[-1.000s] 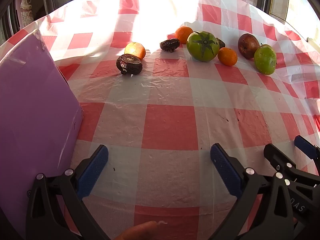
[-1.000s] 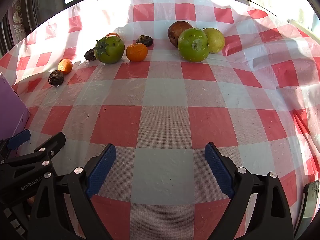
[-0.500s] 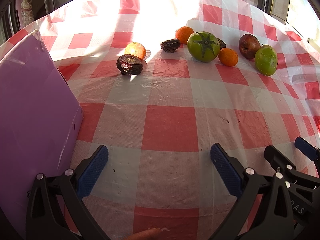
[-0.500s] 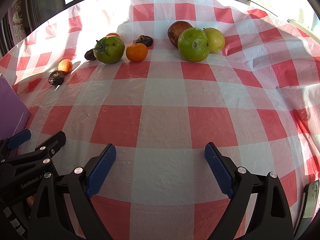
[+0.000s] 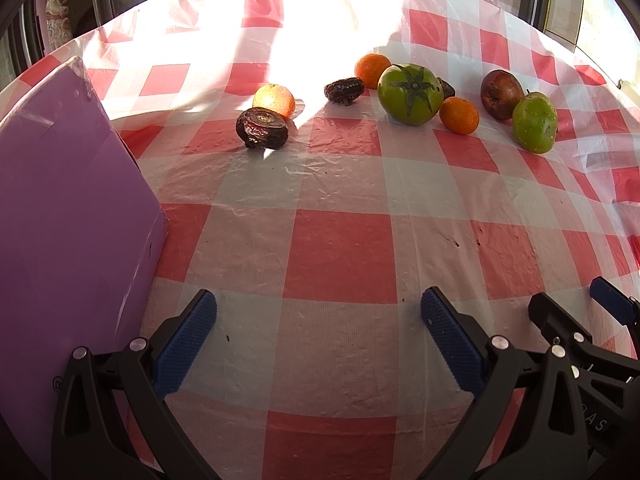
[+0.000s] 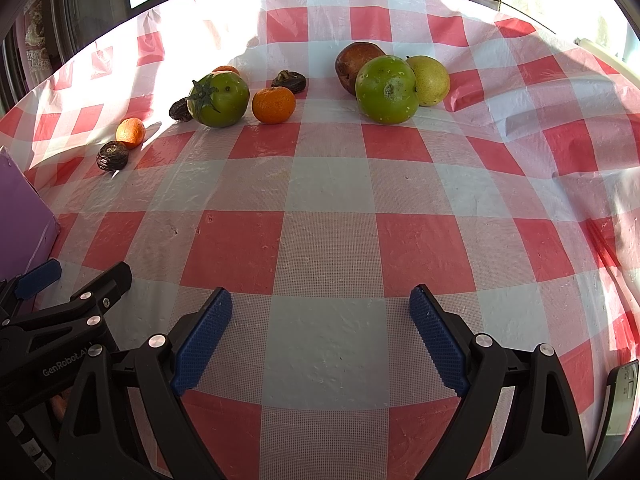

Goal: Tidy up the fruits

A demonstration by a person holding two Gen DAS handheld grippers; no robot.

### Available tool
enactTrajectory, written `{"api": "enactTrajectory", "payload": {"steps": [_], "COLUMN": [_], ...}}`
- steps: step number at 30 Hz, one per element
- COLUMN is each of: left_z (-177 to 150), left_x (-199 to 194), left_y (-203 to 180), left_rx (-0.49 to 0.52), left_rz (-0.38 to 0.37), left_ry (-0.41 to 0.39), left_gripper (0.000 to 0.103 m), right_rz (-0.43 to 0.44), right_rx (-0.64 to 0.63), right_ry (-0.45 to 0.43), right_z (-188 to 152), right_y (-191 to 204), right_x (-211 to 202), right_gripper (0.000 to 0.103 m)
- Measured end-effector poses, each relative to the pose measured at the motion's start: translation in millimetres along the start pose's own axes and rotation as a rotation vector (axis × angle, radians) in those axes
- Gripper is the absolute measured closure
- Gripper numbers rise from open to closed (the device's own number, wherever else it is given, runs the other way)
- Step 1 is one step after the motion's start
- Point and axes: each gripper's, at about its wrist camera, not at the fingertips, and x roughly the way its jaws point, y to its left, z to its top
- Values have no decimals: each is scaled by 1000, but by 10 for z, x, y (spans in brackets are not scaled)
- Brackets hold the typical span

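Blue-padded fingers (image 5: 192,340) of both grippers spread wide and empty, and the wrinkled dark round fruit (image 5: 262,127) lies ahead-left, nearer the left gripper (image 5: 318,338).

— on the red and white checked cloth (image 5: 336,248)?
— far back: big green tomato (image 5: 411,94), small orange (image 5: 459,116) just beside it, another orange (image 5: 372,70) behind, brown fruit (image 5: 502,89), green round fruit (image 5: 535,122), more to the left a sunlit orange (image 5: 274,100) touching a dark wrinkly fruit (image 5: 262,128).
— near?
— left gripper (image 5: 318,334), blue pads (image 5: 186,344) wide apart, holding nothing. purple box (image 5: 60,220) at the left.
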Motion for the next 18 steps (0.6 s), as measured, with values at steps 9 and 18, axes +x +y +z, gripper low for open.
{"api": "enactTrajectory", "payload": {"steps": [9, 18], "left_z": [5, 0], "left_x": [6, 2], "left_y": [0, 9], "left_rx": [0, -11], "left_rz": [0, 8], "left_ry": [0, 3], "left_gripper": [1, 1], "right_rz": [1, 20], "right_rx": [1, -20], "right_ry": [0, 18], "right_z": [0, 26], "right_y": [-4, -15], "right_x": [-2, 33], "right_gripper": [16, 15]}}
